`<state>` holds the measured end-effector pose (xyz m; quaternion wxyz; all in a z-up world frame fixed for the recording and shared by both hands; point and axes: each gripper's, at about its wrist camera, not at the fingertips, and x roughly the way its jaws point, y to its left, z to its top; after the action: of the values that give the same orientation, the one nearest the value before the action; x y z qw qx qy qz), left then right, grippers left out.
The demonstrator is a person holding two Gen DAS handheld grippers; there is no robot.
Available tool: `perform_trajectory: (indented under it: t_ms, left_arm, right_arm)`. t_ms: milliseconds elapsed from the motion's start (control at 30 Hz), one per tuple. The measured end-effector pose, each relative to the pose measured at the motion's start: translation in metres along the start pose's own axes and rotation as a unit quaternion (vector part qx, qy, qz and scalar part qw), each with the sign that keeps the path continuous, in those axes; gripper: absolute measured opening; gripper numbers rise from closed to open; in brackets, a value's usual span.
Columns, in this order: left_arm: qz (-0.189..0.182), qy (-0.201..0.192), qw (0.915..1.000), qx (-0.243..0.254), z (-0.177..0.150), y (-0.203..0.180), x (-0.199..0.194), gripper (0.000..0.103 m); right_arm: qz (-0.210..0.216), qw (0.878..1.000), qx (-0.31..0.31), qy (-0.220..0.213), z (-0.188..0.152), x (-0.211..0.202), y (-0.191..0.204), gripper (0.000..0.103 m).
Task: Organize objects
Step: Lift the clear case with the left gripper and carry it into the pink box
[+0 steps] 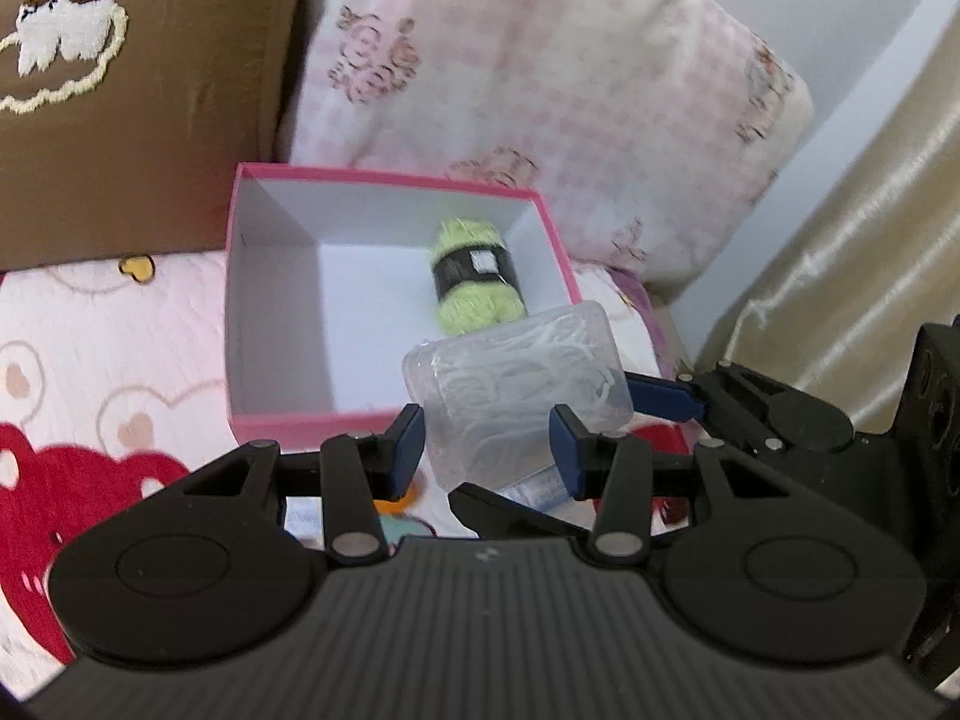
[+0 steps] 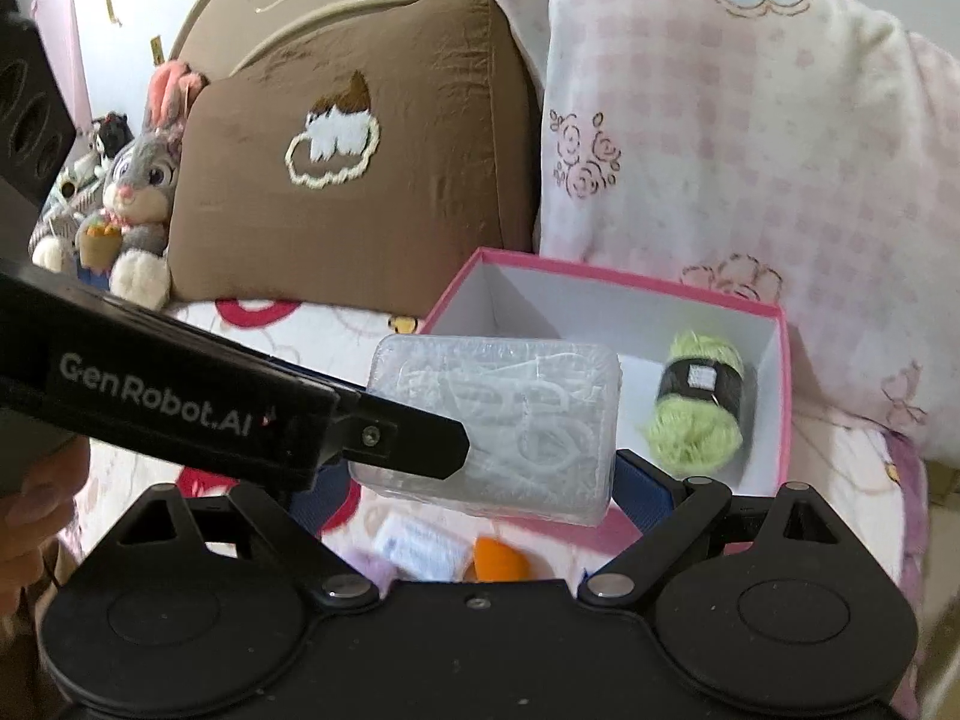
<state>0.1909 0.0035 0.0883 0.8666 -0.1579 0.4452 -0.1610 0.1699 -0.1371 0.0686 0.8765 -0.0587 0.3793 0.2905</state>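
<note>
Above pink box (image 1: 282,420), both jaws clamping clear case (image 1: 516,384)

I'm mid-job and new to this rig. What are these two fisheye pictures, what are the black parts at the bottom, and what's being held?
Each picture comes from a camera on one hand-held pair of tongs, looking along its fingers. The left tongs and right tongs both appear to grip one clear plastic case of white pieces, raised in front of the open pink box. In the box lies a green yarn ball. All this is on a patterned bedspread, with a brown pillow, a pink checked pillow and a plush rabbit behind.
</note>
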Motion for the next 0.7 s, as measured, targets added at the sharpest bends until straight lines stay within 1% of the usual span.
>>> perform_trajectory:
  t_ms: [67, 200, 367, 567, 700]
  left_arm:
    - [0.008, -0.002, 0.9999, -0.008, 0.010, 0.006, 0.008, 0.043]
    - [0.030, -0.001, 0.9995, -0.006, 0.028, 0.015, 0.032, 0.043]
    - [0.036, 0.012, 0.9990, -0.026, 0.047, 0.036, 0.071, 0.044]
    - [0.045, 0.035, 0.9974, -0.043, 0.065, 0.062, 0.121, 0.044]
    - [0.037, 0.051, 0.9963, -0.058, 0.072, 0.077, 0.153, 0.044]
  right_arm:
    - [0.006, 1.000, 0.000, 0.000, 0.008, 0.012, -0.005, 0.095]
    - [0.017, 1.000, -0.003, 0.007, 0.021, 0.043, -0.017, 0.095]
    - [0.025, 0.999, 0.001, 0.029, 0.031, 0.087, -0.036, 0.095]
    - [0.022, 0.998, 0.001, 0.061, 0.038, 0.139, -0.053, 0.095]
    - [0.003, 0.996, -0.021, 0.087, 0.041, 0.169, -0.059, 0.095]
